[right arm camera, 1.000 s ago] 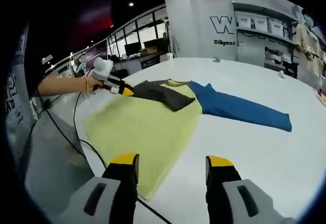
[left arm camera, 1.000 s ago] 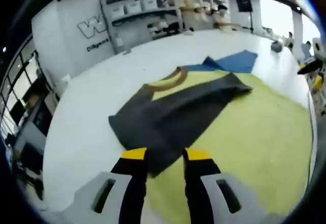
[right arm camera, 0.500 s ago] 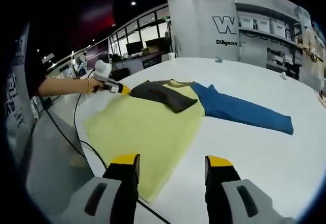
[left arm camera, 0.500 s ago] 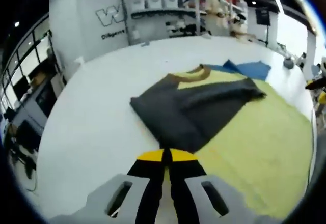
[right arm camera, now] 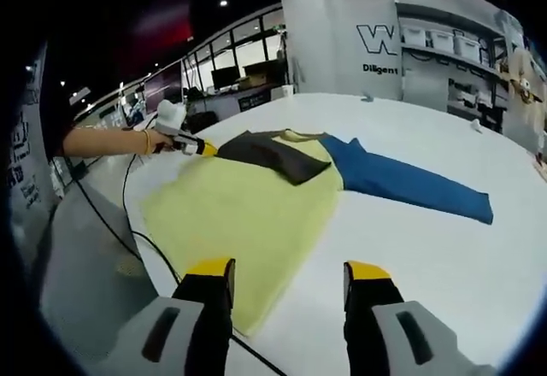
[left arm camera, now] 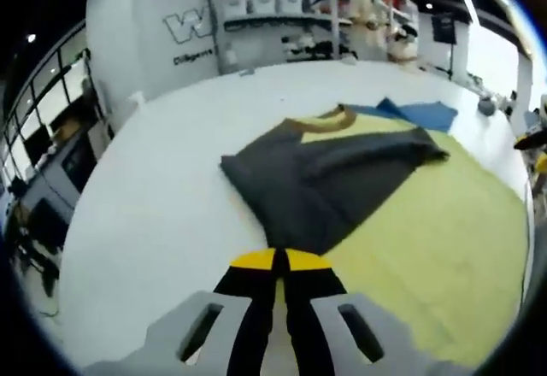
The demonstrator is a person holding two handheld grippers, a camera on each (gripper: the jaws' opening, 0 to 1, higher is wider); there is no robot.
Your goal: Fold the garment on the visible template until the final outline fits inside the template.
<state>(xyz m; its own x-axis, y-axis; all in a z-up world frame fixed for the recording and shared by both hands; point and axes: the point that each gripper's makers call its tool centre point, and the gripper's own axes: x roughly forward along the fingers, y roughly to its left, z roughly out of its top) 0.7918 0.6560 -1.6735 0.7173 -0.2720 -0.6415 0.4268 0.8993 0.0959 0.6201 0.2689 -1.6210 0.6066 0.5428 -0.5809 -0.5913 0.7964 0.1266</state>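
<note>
- My left tool point(left arm camera: 275, 261) has its jaws pressed together, the yellow tips meeting just at the near corner of the dark garment point(left arm camera: 325, 179). Whether a pinch of fabric sits between them I cannot tell, as the tips hide the spot.
- In the right gripper view I see that same left tool point(right arm camera: 198, 146), held out at the far left edge of the garment point(right arm camera: 275, 155), with my hand point(right arm camera: 147, 142) behind it.
- My right tool point(right arm camera: 289, 275) is spread wide and holds nothing. It hangs over the near edge of the yellow-green template point(right arm camera: 248, 214), well apart from the garment.
- The garment lies at the far end of the template point(left arm camera: 444, 239), near a corner of it. It has a brown collar point(left arm camera: 325, 120) and a dark flap already laid across its body, so I judge at least one fold is in.
- Part of the dark cloth seems to spill off the template onto the white surface point(left arm camera: 154, 214) on the left side, so the outline does not yet fit.
- A blue cloth point(right arm camera: 410, 184) stretches away from the garment across the surface; I cannot tell if it is part of the garment or a separate piece.
- What I judge is left: bring the overhanging edge inward, and tuck or fold whatever extends beyond the template, then check the outline.
</note>
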